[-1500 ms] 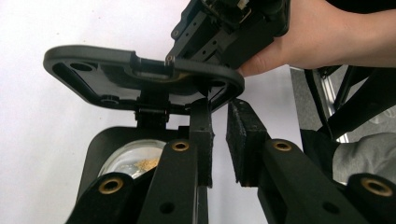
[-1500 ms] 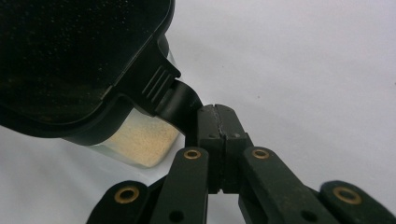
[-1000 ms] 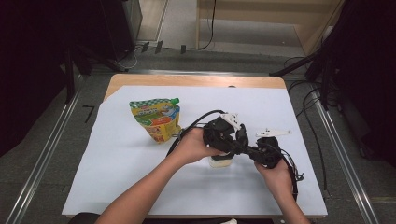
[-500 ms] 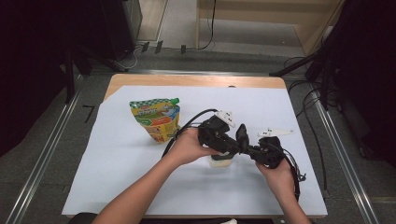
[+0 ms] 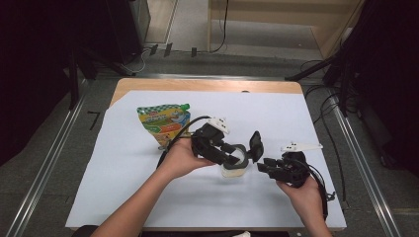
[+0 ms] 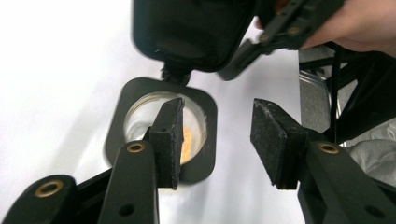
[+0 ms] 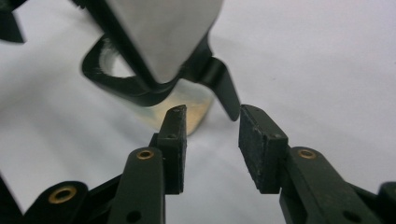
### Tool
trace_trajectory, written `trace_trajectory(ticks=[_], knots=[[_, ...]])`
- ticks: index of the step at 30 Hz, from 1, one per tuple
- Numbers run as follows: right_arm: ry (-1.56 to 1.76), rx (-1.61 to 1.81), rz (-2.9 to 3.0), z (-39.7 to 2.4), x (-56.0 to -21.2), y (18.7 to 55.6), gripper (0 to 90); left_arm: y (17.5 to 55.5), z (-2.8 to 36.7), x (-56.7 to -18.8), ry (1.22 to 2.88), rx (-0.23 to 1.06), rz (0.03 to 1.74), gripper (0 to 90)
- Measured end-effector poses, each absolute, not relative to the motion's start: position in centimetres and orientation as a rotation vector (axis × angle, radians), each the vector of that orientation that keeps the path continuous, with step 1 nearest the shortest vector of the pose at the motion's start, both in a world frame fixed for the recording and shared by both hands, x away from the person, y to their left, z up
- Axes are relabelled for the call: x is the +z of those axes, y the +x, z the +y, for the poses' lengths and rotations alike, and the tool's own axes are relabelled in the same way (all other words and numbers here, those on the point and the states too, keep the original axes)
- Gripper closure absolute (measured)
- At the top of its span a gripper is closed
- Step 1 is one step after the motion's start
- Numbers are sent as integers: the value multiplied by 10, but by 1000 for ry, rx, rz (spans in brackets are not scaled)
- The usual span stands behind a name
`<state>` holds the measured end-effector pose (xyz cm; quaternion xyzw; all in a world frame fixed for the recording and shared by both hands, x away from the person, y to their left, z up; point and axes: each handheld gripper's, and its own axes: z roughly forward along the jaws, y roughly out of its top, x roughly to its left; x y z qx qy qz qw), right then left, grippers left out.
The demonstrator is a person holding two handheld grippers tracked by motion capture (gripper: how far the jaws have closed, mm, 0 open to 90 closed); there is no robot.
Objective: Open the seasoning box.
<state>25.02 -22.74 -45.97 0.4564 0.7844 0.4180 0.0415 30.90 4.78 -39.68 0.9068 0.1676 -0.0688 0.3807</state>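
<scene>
Right tongs at five o'clock on the worktop, jaws just parted, nothing between the pads — clear of the flip-top lid, now swung upright on its hinge. Left tongs toward centre, jaws likewise just opened, one pad over the container's mouth, no grip on the small clear container with its black square collar and yellowish contents. A second earlier, both clamped tight around it. Judged: lid opened, container released and standing free. Farther off at eleven o'clock, a green spouted snack pouch, lying untouched.
</scene>
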Motion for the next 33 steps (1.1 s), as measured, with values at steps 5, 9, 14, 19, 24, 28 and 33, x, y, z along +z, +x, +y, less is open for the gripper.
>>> trace_trajectory(ticks=[5,9,14,19,24,28,33], knots=[[1356,1280,2436,-221,-455,238,616,308,64,-393,2282,-157,473,511],[1312,1286,2467,-214,-451,225,617,309,73,-392,2274,-144,497,498],[1252,1300,2498,-203,-447,214,608,306,82,-390,2267,-129,515,483],[1190,1302,2521,-192,-445,210,567,302,92,-390,2257,-123,541,468],[1118,1332,2543,-187,-442,208,555,300,106,-390,2257,-106,562,463],[1083,1359,2555,-180,-440,207,547,300,118,-389,2240,-90,582,462],[1040,1343,2586,-169,-441,206,542,301,135,-387,2221,-69,624,462]])
